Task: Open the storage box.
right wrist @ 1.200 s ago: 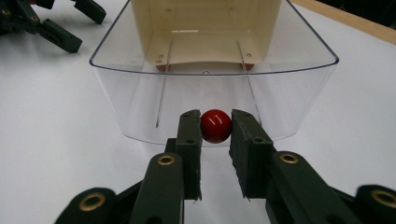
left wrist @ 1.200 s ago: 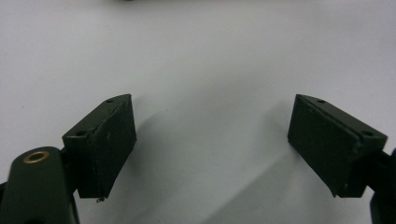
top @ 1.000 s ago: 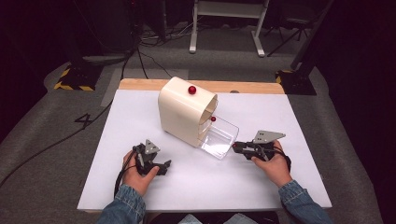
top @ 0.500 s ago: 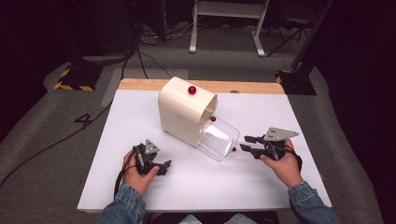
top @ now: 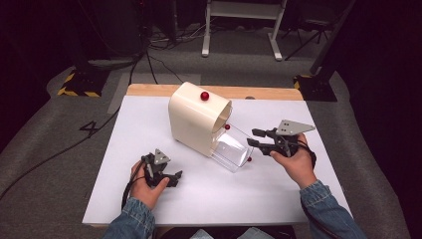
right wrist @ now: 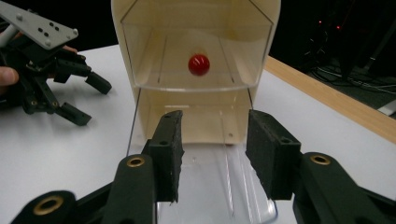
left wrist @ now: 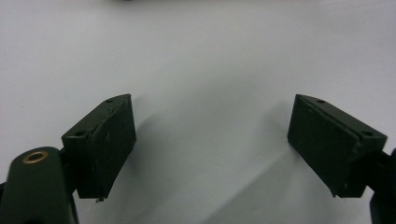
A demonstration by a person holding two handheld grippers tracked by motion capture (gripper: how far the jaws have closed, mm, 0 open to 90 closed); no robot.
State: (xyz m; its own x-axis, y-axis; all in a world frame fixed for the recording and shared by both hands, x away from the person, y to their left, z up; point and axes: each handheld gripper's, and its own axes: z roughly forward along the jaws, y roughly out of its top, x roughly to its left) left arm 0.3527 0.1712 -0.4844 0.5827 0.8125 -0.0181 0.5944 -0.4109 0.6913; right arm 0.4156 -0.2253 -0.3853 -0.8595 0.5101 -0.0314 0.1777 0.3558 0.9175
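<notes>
A cream cabinet (top: 196, 122) with a red ball (top: 204, 95) on top stands mid-table. Its clear lower drawer (top: 231, 149) is pulled out toward the right, with a small red knob (top: 249, 160) at its front. My right gripper (top: 253, 137) hovers open just right of the drawer, above that knob and touching nothing. In the right gripper view its jaws (right wrist: 212, 126) frame the drawer (right wrist: 210, 186), and the upper drawer's red knob (right wrist: 199, 64) sits beyond. My left gripper (top: 176, 178) rests open on the white table (left wrist: 210, 56), with nothing between its pads (left wrist: 105, 144).
The table's wooden back edge (top: 268, 92) runs behind the cabinet. Black cables (top: 64, 149) and stand legs (top: 239, 30) lie on the grey floor beyond. My left gripper (right wrist: 93, 100) appears to the left of the cabinet in the right gripper view.
My right hand has lifted a little and drifted right, away from the drawer's front. The left hand and the drawer have stayed where they were.
</notes>
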